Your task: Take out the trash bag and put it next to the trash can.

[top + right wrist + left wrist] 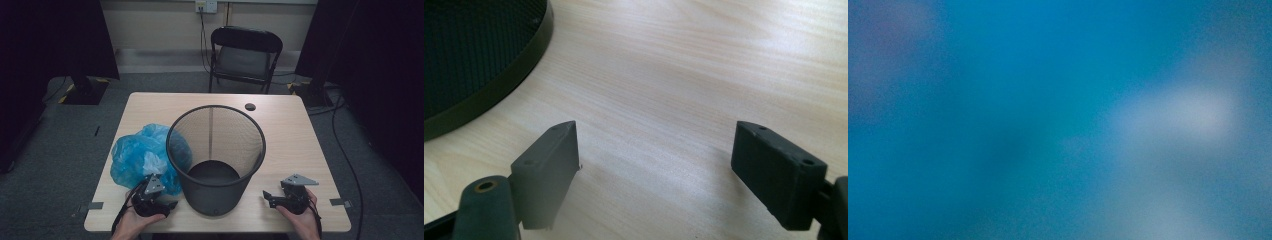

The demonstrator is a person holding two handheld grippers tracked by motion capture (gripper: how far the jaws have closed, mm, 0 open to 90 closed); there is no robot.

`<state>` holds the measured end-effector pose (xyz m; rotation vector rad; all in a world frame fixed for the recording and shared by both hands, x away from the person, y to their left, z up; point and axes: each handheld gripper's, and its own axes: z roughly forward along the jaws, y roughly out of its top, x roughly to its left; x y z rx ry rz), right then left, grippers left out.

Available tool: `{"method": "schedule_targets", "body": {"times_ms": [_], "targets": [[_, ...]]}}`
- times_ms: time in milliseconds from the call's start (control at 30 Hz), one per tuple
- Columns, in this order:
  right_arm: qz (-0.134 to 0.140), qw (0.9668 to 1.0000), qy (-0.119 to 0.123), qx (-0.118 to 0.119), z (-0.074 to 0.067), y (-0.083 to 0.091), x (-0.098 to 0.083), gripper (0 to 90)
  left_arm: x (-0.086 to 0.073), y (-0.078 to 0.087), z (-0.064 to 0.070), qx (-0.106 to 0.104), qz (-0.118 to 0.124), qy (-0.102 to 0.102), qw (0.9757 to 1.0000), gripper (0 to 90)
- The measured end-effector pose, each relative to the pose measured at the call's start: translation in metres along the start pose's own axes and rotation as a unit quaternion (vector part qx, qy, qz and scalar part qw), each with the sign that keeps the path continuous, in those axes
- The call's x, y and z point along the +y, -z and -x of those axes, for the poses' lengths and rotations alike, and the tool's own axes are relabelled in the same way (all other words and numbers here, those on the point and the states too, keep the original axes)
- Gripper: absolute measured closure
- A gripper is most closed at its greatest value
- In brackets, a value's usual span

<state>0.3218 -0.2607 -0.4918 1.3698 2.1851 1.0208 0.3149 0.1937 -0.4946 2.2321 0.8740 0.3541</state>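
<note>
At lower left the left gripper [150,192] is pressing into the blue bag [142,155], finger state unclear, while the right gripper [654,172] is hovering with fingers spread over the counter [684,75].

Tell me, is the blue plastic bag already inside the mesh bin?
No, the blue plastic bag lies on the table, left of the mesh bin.

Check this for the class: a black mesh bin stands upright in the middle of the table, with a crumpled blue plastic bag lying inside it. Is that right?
Not quite. The blue plastic bag is not inside the bin; it lies on the table beside the bin, on the person's left. The high view shows this, and the bin's dark bottom is bare. The rest holds: the black mesh bin stands upright mid-table.
</note>
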Motion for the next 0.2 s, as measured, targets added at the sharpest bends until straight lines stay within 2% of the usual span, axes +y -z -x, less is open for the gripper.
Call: {"method": "schedule_targets", "body": {"times_ms": [167, 200], "targets": [[-0.009, 0.9998, 0.009, -0.016, -0.0033, -0.0057, -0.0014, 16.1, -0.0021, -0.0011, -0.0019, 0.0, 0.01, 0.0, 0.9999, 15.9], [-0.006, 0.9994, 0.021, -0.026, -0.0042, -0.0075, -0.002, 16.0, -0.0021, -0.0011, -0.002, 0.001, 0.01, 0.001, 0.9999, 15.9]]}}
